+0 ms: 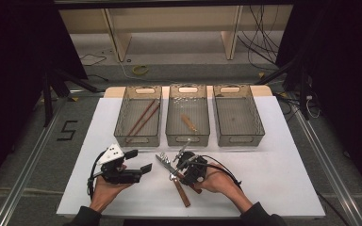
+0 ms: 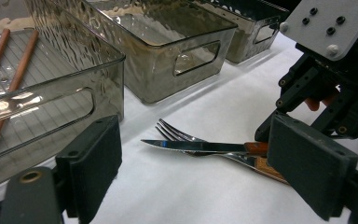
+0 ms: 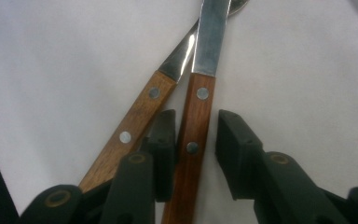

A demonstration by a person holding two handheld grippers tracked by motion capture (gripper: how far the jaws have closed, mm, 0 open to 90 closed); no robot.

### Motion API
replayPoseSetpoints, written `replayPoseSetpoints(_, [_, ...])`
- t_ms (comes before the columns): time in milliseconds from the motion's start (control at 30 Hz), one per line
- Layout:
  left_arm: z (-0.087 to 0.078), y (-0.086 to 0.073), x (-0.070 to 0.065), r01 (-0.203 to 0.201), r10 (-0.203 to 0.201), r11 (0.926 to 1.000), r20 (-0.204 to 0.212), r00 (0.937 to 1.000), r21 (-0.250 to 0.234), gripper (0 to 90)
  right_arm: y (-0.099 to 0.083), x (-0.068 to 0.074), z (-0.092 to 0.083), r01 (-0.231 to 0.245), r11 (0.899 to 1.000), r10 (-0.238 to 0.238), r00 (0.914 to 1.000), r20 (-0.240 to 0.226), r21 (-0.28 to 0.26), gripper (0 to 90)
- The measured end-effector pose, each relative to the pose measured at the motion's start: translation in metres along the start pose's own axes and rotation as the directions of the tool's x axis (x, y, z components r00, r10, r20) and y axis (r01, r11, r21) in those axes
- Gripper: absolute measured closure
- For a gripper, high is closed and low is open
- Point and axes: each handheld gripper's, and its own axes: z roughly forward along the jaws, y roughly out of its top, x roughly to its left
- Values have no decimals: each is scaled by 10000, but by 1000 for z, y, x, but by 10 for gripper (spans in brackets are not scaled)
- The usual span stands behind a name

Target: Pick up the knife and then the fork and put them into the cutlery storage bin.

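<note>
Item: table knife [image 3: 200,116], wooden handle with two rivets and a steel blade, lying on the white table surface [image 1: 273,165] in front of the person, its blade crossing over a fork [image 2: 175,133] with a matching riveted wooden handle; the two handles fan apart toward the person and touch near the crossing. Tool, right: right gripper [image 3: 193,149], lowered over the knife handle, jaws straddling it; the left pad sits against the handle's edge, wedged between the two handles, while a slim gap shows between the handle and the right pad, so the jaws are narrowed around the knife but not clamping it, which still lies flat on the table. Tool, left: left gripper [image 1: 134,162], held low over the table just left of the cutlery, jaws spread wide with nothing between them, pointed toward the knife and fork. Containers: three smoked translucent bins in a row at the far side of the table. Left bin [image 1: 122,125] holds a pair of brown chopsticks [image 1: 143,117]; middle bin [image 1: 170,117] holds a small wooden-looking piece [image 1: 188,123], too small to identify; right bin [image 1: 259,125].
</note>
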Motion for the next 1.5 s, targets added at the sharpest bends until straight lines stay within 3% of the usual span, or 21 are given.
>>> replayPoseSetpoints(200, [0, 0, 0, -35, 35, 10000, 7, 10000, 22, 171, 0, -2, 0, -94, 10000, 94, 9999, 54, 28, 764])
replayPoseSetpoints(633, [0, 0, 0, -2, 2, 10000, 19, 10000, -12, 171, 1, -3, -1, -30, 10000, 30, 9999, 149, -19, 776])
replayPoseSetpoints(1000, [-1, 0, 1, -13, 13, 10000, -16, 10000, -1, 171, -2, -10, -22, -345, 9964, 336, 9994, -129, -771, 775])
replayPoseSetpoints(1200, [-1, 0, 1, 1, -1, 10000, -17, 10000, -15, 171, -5, -18, -40, -581, 9900, 573, 9983, -102, -1283, 775])
replayPoseSetpoints(1500, [-1, 0, 1, -2, 2, 10000, -28, 10000, -11, 171, -15, -39, -74, -1167, 9642, 1215, 9926, 56, -2380, 775])
